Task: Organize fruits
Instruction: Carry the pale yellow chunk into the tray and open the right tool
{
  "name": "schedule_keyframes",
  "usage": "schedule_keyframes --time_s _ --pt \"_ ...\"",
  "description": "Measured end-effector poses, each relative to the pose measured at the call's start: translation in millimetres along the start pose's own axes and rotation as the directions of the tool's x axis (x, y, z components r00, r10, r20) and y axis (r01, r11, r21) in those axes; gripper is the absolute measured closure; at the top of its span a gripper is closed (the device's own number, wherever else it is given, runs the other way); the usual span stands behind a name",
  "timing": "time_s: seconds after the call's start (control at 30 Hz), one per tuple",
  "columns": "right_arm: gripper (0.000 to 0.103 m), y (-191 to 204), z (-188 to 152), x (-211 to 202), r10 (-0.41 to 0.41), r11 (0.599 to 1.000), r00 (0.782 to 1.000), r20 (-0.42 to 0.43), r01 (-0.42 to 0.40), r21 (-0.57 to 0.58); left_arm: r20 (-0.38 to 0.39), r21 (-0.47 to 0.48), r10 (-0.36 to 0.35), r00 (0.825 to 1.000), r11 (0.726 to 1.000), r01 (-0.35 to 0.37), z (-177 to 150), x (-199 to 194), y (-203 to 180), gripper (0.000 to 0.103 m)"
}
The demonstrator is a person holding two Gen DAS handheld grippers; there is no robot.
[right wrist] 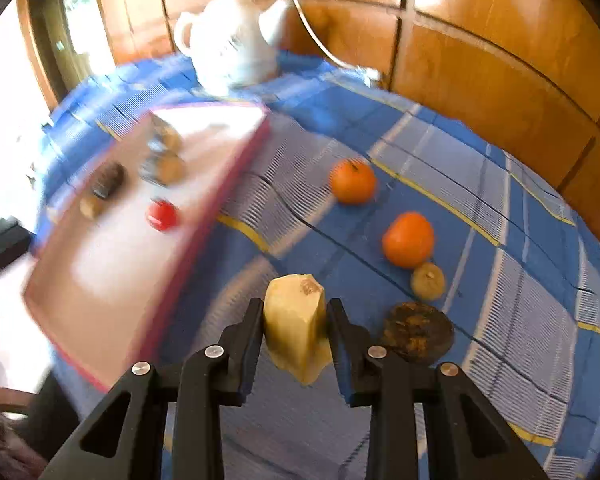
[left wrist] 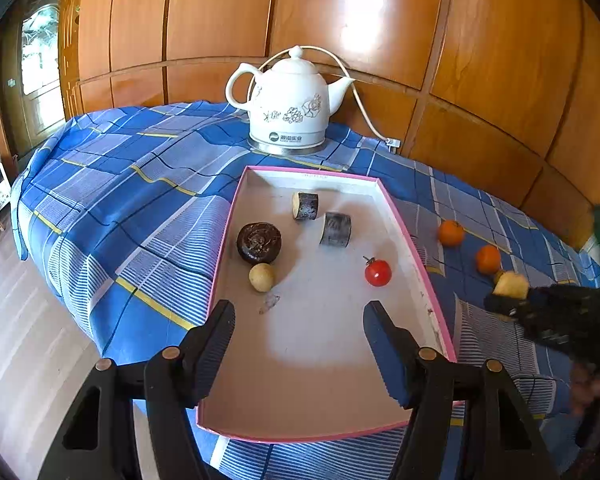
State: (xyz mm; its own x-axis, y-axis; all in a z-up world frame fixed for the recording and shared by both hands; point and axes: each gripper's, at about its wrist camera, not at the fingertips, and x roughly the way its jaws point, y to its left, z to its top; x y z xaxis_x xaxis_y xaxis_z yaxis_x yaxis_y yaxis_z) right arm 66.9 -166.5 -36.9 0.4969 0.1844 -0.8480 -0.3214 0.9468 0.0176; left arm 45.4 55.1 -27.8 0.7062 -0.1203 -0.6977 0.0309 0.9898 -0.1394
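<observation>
Here a blue checked tablecloth (left wrist: 140, 184) carries a shallow pink-rimmed white tray (left wrist: 428, 276), which holds two dark-skinned cut cylinders, a dark brown disc, a small yellowish round fruit and a red tomato (left wrist: 378, 272). The left gripper (left wrist: 298, 326) hovers over the tray, spread wide and empty. The right gripper (right wrist: 294, 322) clamps a pale yellow fruit chunk (right wrist: 296, 328) above the cloth, near two oranges (right wrist: 408, 239).

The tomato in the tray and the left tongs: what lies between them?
Nothing; the left wrist view shows only bare tray floor between the tomato and the open left tongs.
</observation>
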Motion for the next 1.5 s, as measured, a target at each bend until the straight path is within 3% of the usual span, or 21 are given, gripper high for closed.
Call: schedule_keyframes --time_s 0.17,0.4,0.57,0.7,0.77,1.13,1.5 --pt "0.071 26 14 -22 0.160 0.987 0.986 0.051 -0.160 -0.006 -0.001 -0.012 0.005 1.000 1.000 -0.006 -1 1 5 0.036" --pt "0.071 67 29 -3 0.267 0.964 0.964 0.003 -0.267 0.001 -0.003 -0.022 0.021 1.000 1.000 -0.021 -2 1 14 0.036" --pt "0.070 90 32 28 0.245 0.968 0.966 -0.082 -0.249 -0.035 -0.012 -0.045 0.036 0.999 0.998 -0.036 -4 3 24 0.036" --pt "0.070 96 30 44 0.188 0.980 0.976 -0.106 -0.194 -0.053 -0.019 -0.052 0.037 0.999 0.998 -0.038 -6 4 27 0.036" --pt "0.068 93 28 44 0.205 0.977 0.973 -0.109 -0.210 -0.044 -0.019 -0.050 0.035 0.999 0.998 -0.036 -7 5 26 0.036" --pt "0.068 50 21 6 0.226 0.970 0.974 0.031 -0.228 0.081 -0.016 -0.041 0.035 0.999 0.999 -0.036 -7 4 24 0.035" --pt "0.068 67 11 5 0.200 0.979 0.979 0.024 -0.201 0.026 -0.010 -0.004 0.032 0.999 0.999 -0.032 -9 1 11 0.035"
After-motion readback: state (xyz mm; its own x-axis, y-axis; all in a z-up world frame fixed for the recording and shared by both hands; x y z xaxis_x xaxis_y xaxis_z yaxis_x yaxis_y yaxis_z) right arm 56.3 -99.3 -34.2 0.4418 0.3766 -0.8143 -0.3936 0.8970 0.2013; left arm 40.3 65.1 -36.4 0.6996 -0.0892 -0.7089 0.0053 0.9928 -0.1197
